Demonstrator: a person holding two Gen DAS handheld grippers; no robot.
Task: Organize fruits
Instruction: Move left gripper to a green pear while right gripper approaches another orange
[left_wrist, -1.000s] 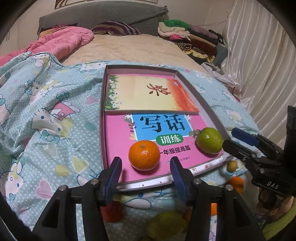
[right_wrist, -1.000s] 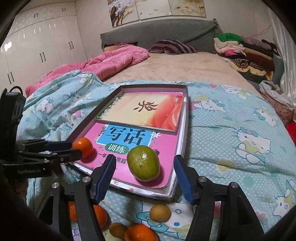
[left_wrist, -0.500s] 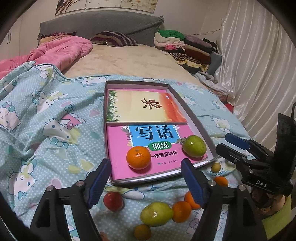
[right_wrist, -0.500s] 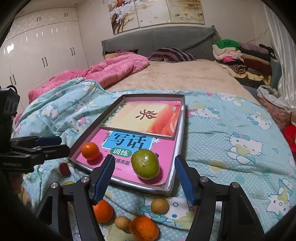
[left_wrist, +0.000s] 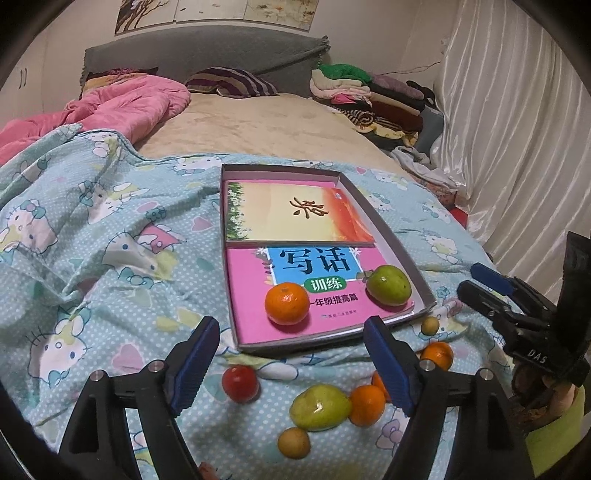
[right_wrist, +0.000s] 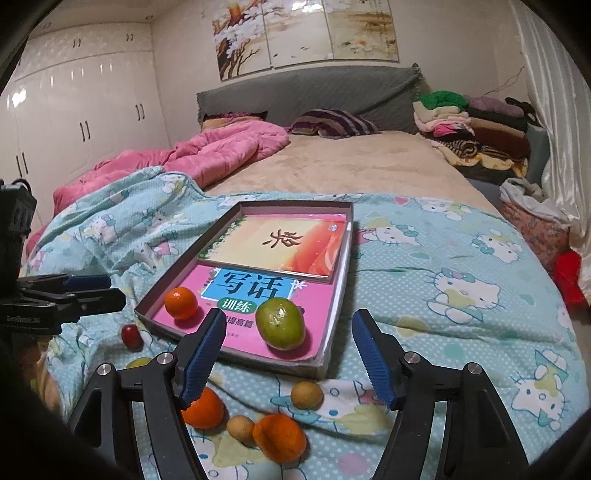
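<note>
A grey box tray (left_wrist: 388, 225) (right_wrist: 338, 291) holding two books lies on the blue blanket. On the pink book sit an orange (left_wrist: 287, 303) (right_wrist: 181, 302) and a green fruit (left_wrist: 388, 285) (right_wrist: 280, 323). Loose fruit lies on the blanket in front of the tray: a red one (left_wrist: 240, 383) (right_wrist: 131, 336), a yellow-green one (left_wrist: 320, 407), oranges (left_wrist: 367, 404) (right_wrist: 279, 438) and small brown ones (left_wrist: 294, 442) (right_wrist: 306, 394). My left gripper (left_wrist: 291, 360) is open and empty above the loose fruit. My right gripper (right_wrist: 288, 356) is open and empty, near the tray's front edge.
A pink quilt (left_wrist: 122, 107) and a striped pillow (left_wrist: 231, 81) lie at the bed's head. Folded clothes (left_wrist: 369, 96) are stacked at the far right by a white curtain (left_wrist: 517, 129). White wardrobes (right_wrist: 74, 122) stand at the left.
Both grippers have pulled back and up from the tray, leaving the orange and the green fruit on the pink book. The loose fruit on the blanket has come into view.
</note>
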